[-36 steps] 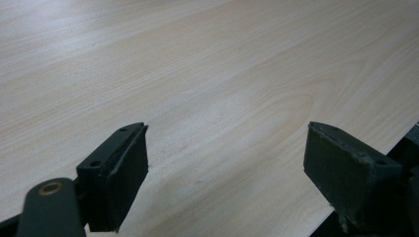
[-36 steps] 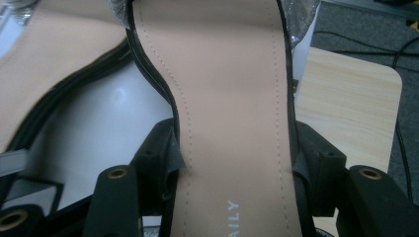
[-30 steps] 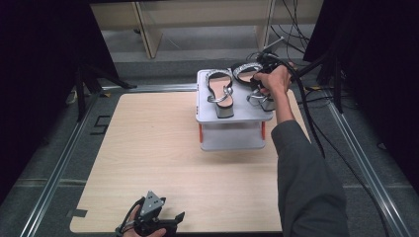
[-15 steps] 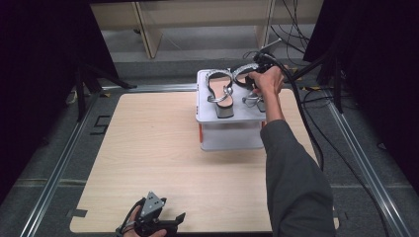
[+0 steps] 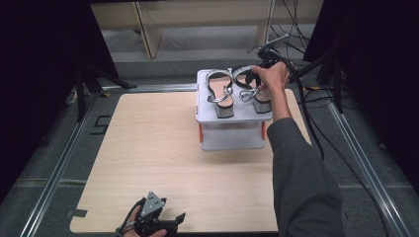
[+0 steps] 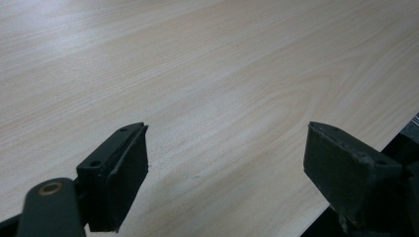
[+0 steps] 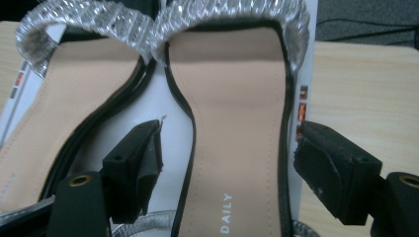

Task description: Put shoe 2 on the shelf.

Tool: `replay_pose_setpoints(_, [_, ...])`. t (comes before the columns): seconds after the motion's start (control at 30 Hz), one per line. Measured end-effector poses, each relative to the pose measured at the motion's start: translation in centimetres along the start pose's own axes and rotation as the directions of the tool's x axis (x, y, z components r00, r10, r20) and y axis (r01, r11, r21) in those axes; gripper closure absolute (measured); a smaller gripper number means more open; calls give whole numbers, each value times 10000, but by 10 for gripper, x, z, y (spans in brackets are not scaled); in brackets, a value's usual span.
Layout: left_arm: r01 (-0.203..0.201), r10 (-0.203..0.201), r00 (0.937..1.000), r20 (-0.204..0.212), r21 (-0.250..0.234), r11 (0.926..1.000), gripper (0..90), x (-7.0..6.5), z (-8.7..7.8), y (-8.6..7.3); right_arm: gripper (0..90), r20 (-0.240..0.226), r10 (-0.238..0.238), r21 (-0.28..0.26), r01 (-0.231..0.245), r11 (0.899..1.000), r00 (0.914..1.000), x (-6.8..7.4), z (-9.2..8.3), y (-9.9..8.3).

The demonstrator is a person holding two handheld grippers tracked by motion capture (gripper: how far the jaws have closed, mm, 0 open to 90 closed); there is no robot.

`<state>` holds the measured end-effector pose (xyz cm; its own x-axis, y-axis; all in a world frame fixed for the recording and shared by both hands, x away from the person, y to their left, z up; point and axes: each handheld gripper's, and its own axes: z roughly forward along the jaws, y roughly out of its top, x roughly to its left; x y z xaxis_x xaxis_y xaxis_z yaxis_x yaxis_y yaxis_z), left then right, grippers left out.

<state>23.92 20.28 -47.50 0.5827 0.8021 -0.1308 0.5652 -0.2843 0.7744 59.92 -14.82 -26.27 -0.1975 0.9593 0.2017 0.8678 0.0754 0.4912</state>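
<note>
The right gripper (image 7: 227,168), held in the person's right hand (image 5: 271,78) at the far right of the table, has just been opening; its jaws now stand apart on either side of the right sandal (image 7: 232,123), and the pads are clear of the sandal's edges. In the right gripper view the sandal's tan insole runs between the jaws, a glittering silver strap (image 7: 232,12) crosses its far end, and printed letters show on the insole near the bottom of the view. The left sandal (image 7: 64,108) lies just beside it, with a like strap. In the high view both sandals, the right one (image 5: 257,91) and the left one (image 5: 221,91), rest side by side on top of a white box (image 5: 232,138), which stands on the far right part of the wooden table (image 5: 148,158). A dark cable (image 5: 306,113) trails from the right gripper off the table's right side. The person's grey sleeve (image 5: 301,182) reaches from the bottom edge up to the box. The left gripper (image 5: 153,223) sits at the near edge of the table, well apart from the box; in the left gripper view its jaws are wide apart over bare wood (image 6: 207,74), with nothing between them.
</note>
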Motion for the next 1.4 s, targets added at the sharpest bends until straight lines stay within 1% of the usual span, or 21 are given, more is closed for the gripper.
replay_pose_setpoints(0.1, [-420,422,9991,-89,226,9989,166,3,-1,1,265,-100,-112,-398,108,9991,9999,-5,-8,3])
replay_pose_setpoints(0.17, [-153,153,9999,-43,178,9997,166,1,-1,0,264,-246,-127,-579,112,9983,9996,-9,-16,4])
replay_pose_setpoints(0.2, [-208,209,9998,-39,217,9995,166,1,-1,0,265,-370,-94,-667,70,9977,9993,-12,-20,4])
replay_pose_setpoints(0.23, [-319,320,9995,-48,210,9993,166,2,0,0,265,-451,-133,-682,102,9976,9989,-14,-23,4])
replay_pose_setpoints(0.27, [-681,683,9976,-104,230,9974,166,5,0,1,265,-411,-93,-691,65,9976,9991,-18,-28,3])
replay_pose_setpoints(0.33, [-110,111,9999,-40,225,9997,166,1,0,0,265,-342,-85,-720,60,9974,9994,-27,-35,2])
replay_pose_setpoints(0.37, [-91,92,9999,-48,301,9995,166,1,0,0,267,-266,-2,-739,-18,9973,9996,-38,-41,-1])
replay_pose_setpoints(0.4, [-140,142,9999,-50,302,9994,166,1,0,0,267,-266,-2,-739,-18,9973,9996,-38,-41,-1])
replay_pose_setpoints(0.47, [-494,498,9987,-136,311,9983,166,4,1,0,269,-283,84,-655,-103,9978,9996,-51,-46,-7])
replay_pose_setpoints(0.5, [-596,600,9981,-131,316,9977,166,5,1,1,269,-283,84,-655,-103,9978,9996,-51,-46,-7])
replay_pose_setpoints(0.53, [-201,203,9998,-74,264,9994,166,2,1,0,269,-287,37,-626,-55,9980,9996,-54,-46,-9])
replay_pose_setpoints(0.63, [-159,162,9998,-107,306,9994,166,2,1,0,269,-137,-16,-517,9,9987,9999,-70,-49,-20])
replay_pose_setpoints(0.7, [-139,142,9998,-110,334,9993,166,1,1,0,269,-176,90,-381,-96,9992,9998,-72,-48,-24])
replay_pose_setpoints(0.73, [-314,320,9994,-139,382,9988,166,3,1,0,269,-131,-108,-314,104,9995,9999,-75,-47,-27])
replay_pose_setpoints(0.83, [-86,92,9999,-145,401,9992,166,1,2,0,269,-96,-405,-168,403,9990,9991,-81,-43,-35])
replay_pose_setpoints(0.9, [-90,95,9999,-125,369,9993,166,1,3,0,269,-146,-850,-62,849,9964,9963,-86,-34,-43])
replay_pose_setpoints(1.03, [-128,133,9998,-115,386,9992,166,2,3,0,269,-415,-1009,89,1014,9948,9940,-86,-26,-48])
replay_pose_setpoints(1.1, [60,-57,9999,-112,319,9995,166,1,4,0,268,-489,-1103,224,1115,9935,9927,-82,-22,-51])
replay_pose_setpoints(1.27, [64,-61,9999,-102,302,9995,166,1,3,-1,300,-571,-1406,159,1417,9898,9884,-72,-21,-53])
replay_pose_setpoints(1.3, [-271,279,9994,-185,421,9987,166,4,3,0,301,-681,-1254,238,1273,9916,9898,-69,-20,-54])
replay_pose_setpoints(1.4, [88,-84,9999,-110,299,9995,167,1,5,-1,305,-742,-1653,219,1673,9857,9834,-60,-19,-54])
